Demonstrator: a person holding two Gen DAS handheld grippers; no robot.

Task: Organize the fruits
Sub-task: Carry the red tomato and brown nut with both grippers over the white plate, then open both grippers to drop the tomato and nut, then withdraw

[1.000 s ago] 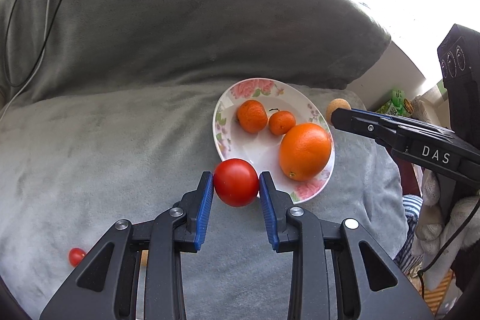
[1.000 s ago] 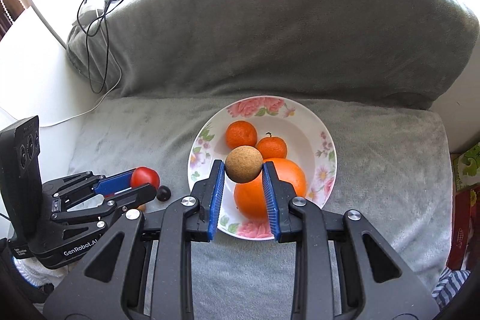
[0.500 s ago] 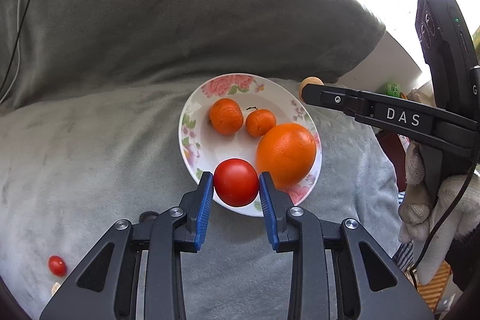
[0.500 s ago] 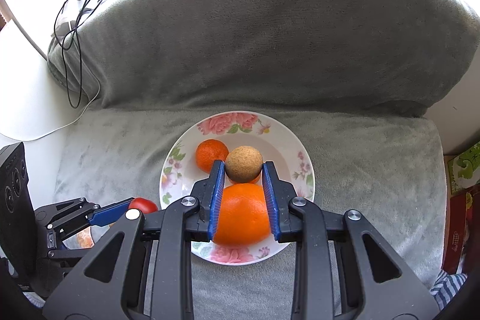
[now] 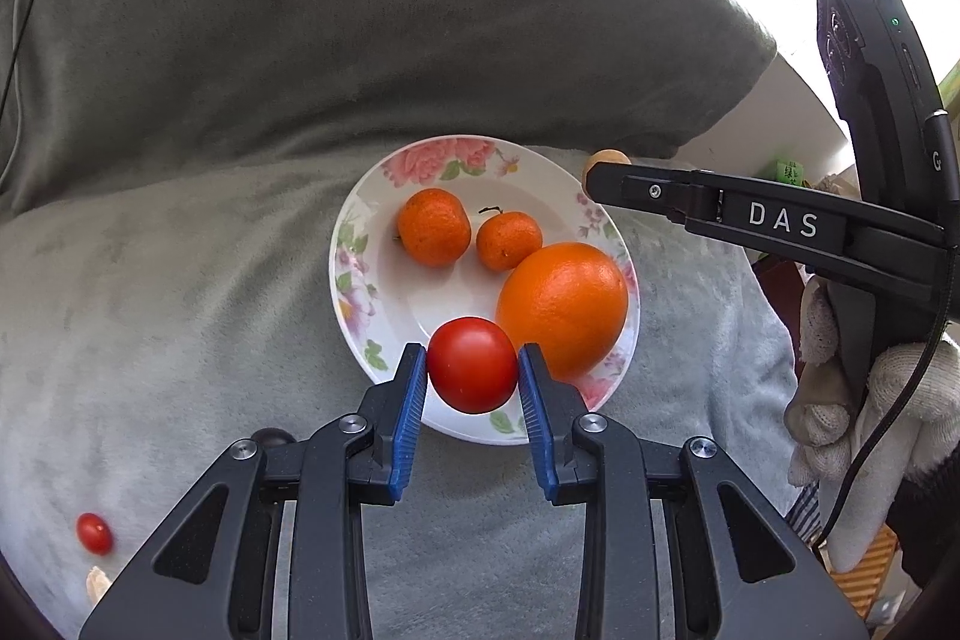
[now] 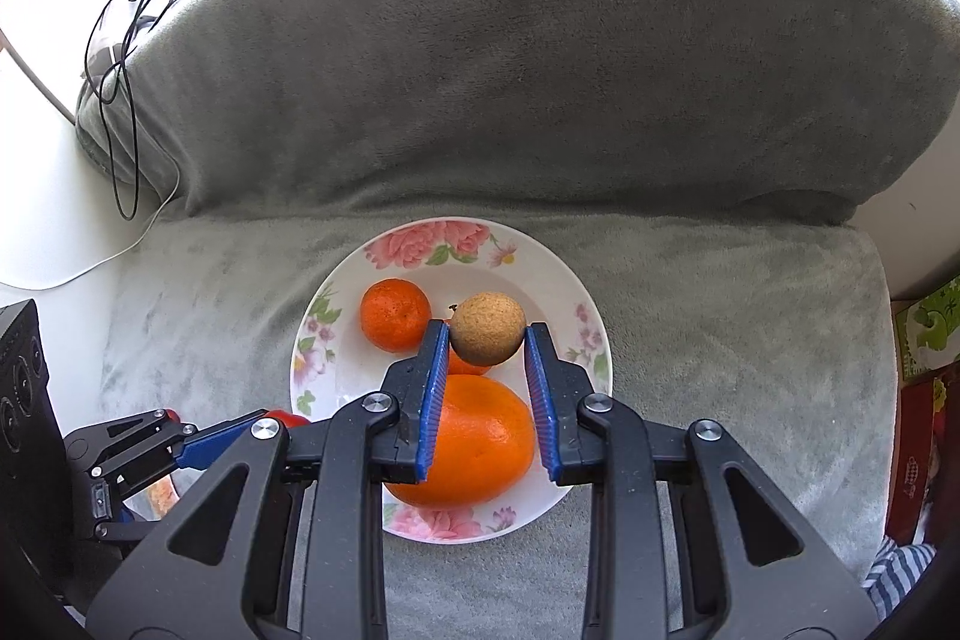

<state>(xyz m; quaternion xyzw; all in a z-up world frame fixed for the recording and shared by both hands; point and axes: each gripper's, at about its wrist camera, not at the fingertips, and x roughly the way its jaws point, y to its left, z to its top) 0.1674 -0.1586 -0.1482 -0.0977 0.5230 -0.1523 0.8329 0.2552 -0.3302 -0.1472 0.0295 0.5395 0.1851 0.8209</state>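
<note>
A floral white plate [image 5: 384, 304] [image 6: 558, 292] lies on the grey blanket-covered seat. It holds a large orange [image 5: 564, 304] [image 6: 474, 448] and two mandarins [image 5: 433, 226] [image 5: 509, 239]. My left gripper [image 5: 473, 370] is shut on a red tomato [image 5: 471, 363], held over the plate's near rim. My right gripper [image 6: 486, 340] is shut on a round tan fruit [image 6: 487, 328] above the plate's middle; in the left wrist view it reaches in from the right [image 5: 606, 160].
A cherry tomato [image 5: 94, 533] and a pale scrap [image 5: 96, 583] lie on the blanket at the lower left, with a dark small fruit [image 5: 273, 439] behind my left fingers. The padded backrest [image 6: 510, 58] rises behind the plate. Cables [image 6: 120, 58] hang at the left.
Both grippers have moved forward over the plate with their fruits. The tomato now hangs over the near rim, the tan fruit over the mandarins.
</note>
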